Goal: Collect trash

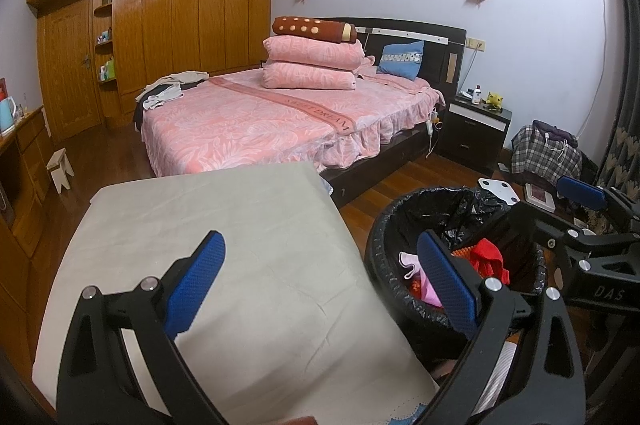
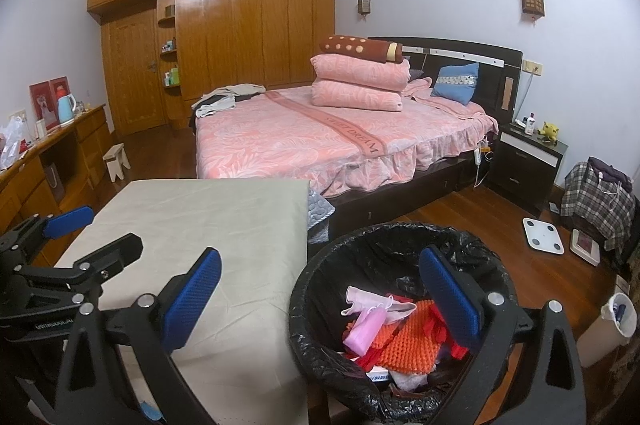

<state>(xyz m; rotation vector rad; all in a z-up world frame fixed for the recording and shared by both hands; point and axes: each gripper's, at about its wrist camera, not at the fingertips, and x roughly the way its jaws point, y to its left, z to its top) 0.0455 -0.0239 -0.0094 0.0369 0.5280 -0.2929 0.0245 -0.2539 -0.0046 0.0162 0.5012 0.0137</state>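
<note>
Trash [image 2: 400, 329] sits heaped in the bin [image 2: 316, 277], and the bin stands on the floor just beside the table [image 2: 192, 225]. Right wrist view looks straight down into it: an orange knit piece [image 2: 408, 341], a pink bottle [image 2: 366, 331], pale pink scraps and red bits on the black liner. Left wrist view catches only a slice of that, red and pink past the bin's rim [image 1: 384, 225], with its own blue finger [image 1: 444, 281] cutting across. Right gripper [image 2: 320, 301] is spread wide and holds nothing, one finger over the table, the other over the bin. Left gripper [image 1: 320, 289] is just as wide and bare, straddling the table edge and the bin. Beyond the bin, a pink bed [image 2: 320, 141] with stacked quilts. Right of the bin, a white scale [image 2: 542, 235] on the floor, and a small white pail [image 2: 618, 313] seen from the right wrist alone.
</note>
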